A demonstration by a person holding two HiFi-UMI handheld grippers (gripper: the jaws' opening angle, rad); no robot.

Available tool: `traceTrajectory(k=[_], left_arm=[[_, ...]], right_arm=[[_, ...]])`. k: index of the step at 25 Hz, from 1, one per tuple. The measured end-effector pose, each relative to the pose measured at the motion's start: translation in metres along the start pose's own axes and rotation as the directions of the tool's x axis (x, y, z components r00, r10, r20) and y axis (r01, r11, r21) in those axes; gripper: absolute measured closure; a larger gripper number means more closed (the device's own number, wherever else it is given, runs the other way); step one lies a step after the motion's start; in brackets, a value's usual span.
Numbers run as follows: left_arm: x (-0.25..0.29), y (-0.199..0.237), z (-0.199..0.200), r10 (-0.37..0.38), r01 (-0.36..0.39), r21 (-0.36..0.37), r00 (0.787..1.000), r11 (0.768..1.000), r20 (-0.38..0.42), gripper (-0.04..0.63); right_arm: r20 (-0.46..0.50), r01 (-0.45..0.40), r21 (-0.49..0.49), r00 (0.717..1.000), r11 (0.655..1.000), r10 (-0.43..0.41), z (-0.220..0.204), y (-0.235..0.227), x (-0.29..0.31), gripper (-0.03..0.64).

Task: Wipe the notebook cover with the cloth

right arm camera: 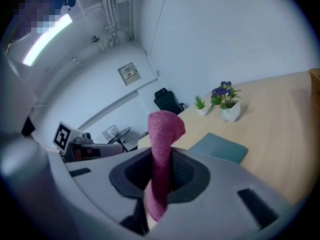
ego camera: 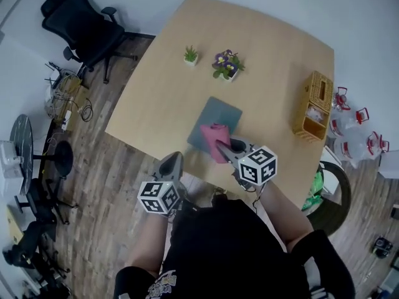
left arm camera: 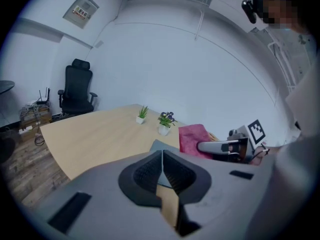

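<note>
A grey-blue notebook [ego camera: 216, 120] lies flat near the table's front edge. Just above its near end hangs a pink cloth [ego camera: 216, 139], with my right gripper [ego camera: 225, 148] shut on it. In the right gripper view the cloth [right arm camera: 163, 134] stands up from between the pads, with the notebook [right arm camera: 220, 148] beyond it. My left gripper [ego camera: 174, 159] is off the table's front edge, left of the notebook, shut on nothing. In the left gripper view its jaws [left arm camera: 162, 170] meet with no gap, and the cloth [left arm camera: 194, 137] and right gripper [left arm camera: 222, 146] show to the right.
Two small potted plants [ego camera: 191, 55] [ego camera: 227, 65] stand at the table's far side. A wicker basket [ego camera: 314, 104] sits at its right edge. A black office chair [ego camera: 81, 27] is at the far left, and water jugs [ego camera: 352, 126] stand on the floor at the right.
</note>
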State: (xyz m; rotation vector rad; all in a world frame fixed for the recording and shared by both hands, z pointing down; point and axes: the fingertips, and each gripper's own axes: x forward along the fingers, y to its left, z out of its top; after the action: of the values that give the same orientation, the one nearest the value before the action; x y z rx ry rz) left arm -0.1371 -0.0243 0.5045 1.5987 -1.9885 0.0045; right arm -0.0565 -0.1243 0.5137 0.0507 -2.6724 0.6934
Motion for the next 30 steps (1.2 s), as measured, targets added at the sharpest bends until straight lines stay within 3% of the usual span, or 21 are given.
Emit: traceTrajectory(k=[6,11,20,30], left_arm=[[-0.039,0.011,-0.017,0.044,-0.044,-0.032,0.999,0.999,0.004,0.584],[-0.068,0.008,-0.019,0.023,-0.022,-0.014,0.999,1.000,0.034,0.584],[-0.118,-0.017,-0.033,-0.099,0.098,0.036,0.994,0.995,0.039,0.584],[-0.149,-0.057,-0.062,-0.244,0.244,0.069,0.970,0.967,-0.001,0.584]], right_arm=[[-0.020,-0.074,-0.024,0.997,0.997,0.073,-0.009,0.042,0.018,0.549],[-0.020,-0.063,-0.044,0.998,0.997,0.062,-0.022,0.071,0.015,0.549],[0.071,0.071,-0.053,0.995,0.996,-0.067,-0.033,0.119,-0.037,0.549],[0.129,0.217,-0.008,0.968,0.976,-0.214,-0.067,0.150,-0.103,0.549]])
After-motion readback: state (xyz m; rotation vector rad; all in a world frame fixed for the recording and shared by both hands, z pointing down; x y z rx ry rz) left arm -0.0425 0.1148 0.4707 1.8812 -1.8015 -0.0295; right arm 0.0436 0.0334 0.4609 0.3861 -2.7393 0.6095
